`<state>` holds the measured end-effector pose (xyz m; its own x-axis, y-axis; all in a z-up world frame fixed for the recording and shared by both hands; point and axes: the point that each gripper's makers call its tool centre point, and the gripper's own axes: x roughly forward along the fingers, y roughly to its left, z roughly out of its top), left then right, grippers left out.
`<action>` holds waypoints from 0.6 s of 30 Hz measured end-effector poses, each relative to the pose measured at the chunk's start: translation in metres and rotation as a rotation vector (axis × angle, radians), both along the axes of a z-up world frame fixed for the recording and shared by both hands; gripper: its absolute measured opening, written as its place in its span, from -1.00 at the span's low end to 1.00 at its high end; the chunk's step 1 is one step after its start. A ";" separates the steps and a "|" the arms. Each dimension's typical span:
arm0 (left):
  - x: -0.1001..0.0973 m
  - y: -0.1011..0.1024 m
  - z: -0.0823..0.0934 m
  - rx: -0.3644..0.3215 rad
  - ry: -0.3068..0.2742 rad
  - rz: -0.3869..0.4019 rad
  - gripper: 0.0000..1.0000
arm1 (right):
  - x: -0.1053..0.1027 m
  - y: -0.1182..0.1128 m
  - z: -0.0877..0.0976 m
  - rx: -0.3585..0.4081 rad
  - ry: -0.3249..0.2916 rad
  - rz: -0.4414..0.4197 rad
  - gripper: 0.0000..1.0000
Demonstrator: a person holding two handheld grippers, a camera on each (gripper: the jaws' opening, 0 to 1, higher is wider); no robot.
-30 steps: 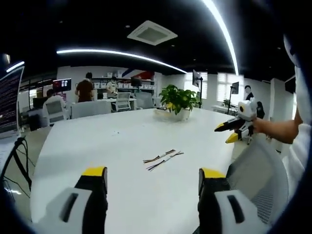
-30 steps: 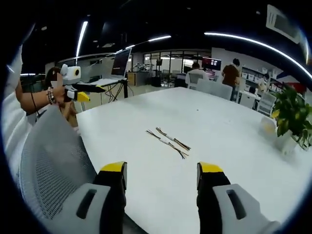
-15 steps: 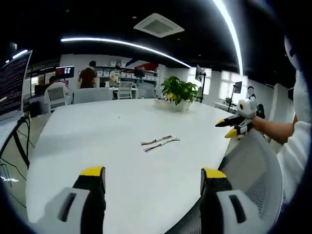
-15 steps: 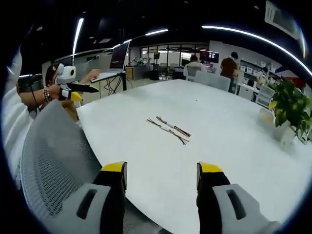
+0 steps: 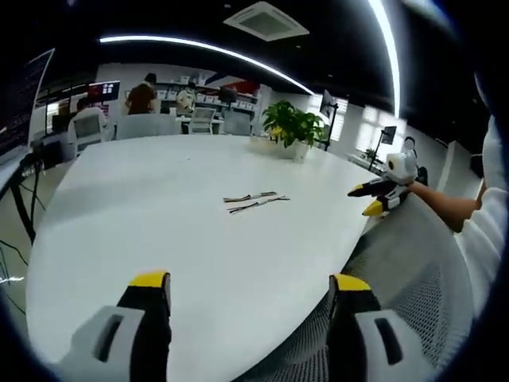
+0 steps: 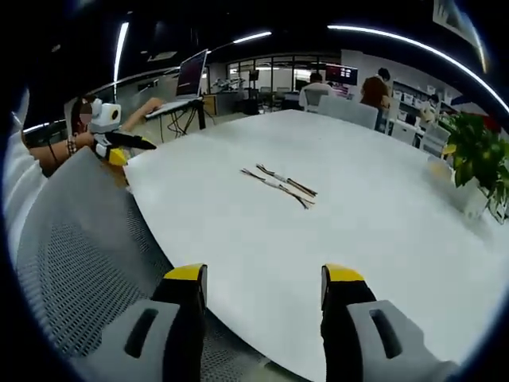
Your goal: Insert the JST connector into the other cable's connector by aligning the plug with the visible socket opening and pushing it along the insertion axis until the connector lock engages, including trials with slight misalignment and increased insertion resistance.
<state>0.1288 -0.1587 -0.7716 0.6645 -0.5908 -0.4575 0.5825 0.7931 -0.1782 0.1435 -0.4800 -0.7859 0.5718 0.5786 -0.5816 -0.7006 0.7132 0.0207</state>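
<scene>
Two short multi-wire JST cables [image 5: 253, 200] lie side by side near the middle of the white table [image 5: 143, 231]; in the right gripper view the cables [image 6: 280, 183] sit well ahead of the jaws. My left gripper [image 5: 248, 290] is open, its yellow-tipped jaws wide apart and nothing between them, hovering over the table's near edge. My right gripper [image 6: 264, 282] is open and holds nothing too. The right gripper [image 5: 378, 199] also shows at the right of the left gripper view, held out over the chair back. At the left of the right gripper view is the left gripper [image 6: 119, 143].
A grey mesh chair back [image 6: 75, 263] stands between me and the table edge. A potted plant [image 5: 291, 127] sits at the table's far side. A laptop [image 6: 189, 83] on a stand, desks and several people [image 5: 141, 99] are further off.
Both cameras have tilted down and risen, so the table and cables sit higher and farther ahead in each view. The cables have not moved on the table. Both grippers stay open.
</scene>
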 end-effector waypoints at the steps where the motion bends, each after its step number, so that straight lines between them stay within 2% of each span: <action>1: 0.000 0.000 -0.001 0.000 0.002 0.001 0.58 | 0.000 0.000 0.000 0.013 0.004 -0.004 0.12; 18: -0.010 0.004 -0.006 -0.016 0.022 0.019 0.58 | -0.003 -0.002 -0.005 -0.010 0.015 0.008 0.09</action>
<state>0.1193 -0.1548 -0.7781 0.6659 -0.5855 -0.4624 0.5629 0.8011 -0.2037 0.1408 -0.4822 -0.7912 0.5582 0.5772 -0.5960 -0.7061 0.7077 0.0241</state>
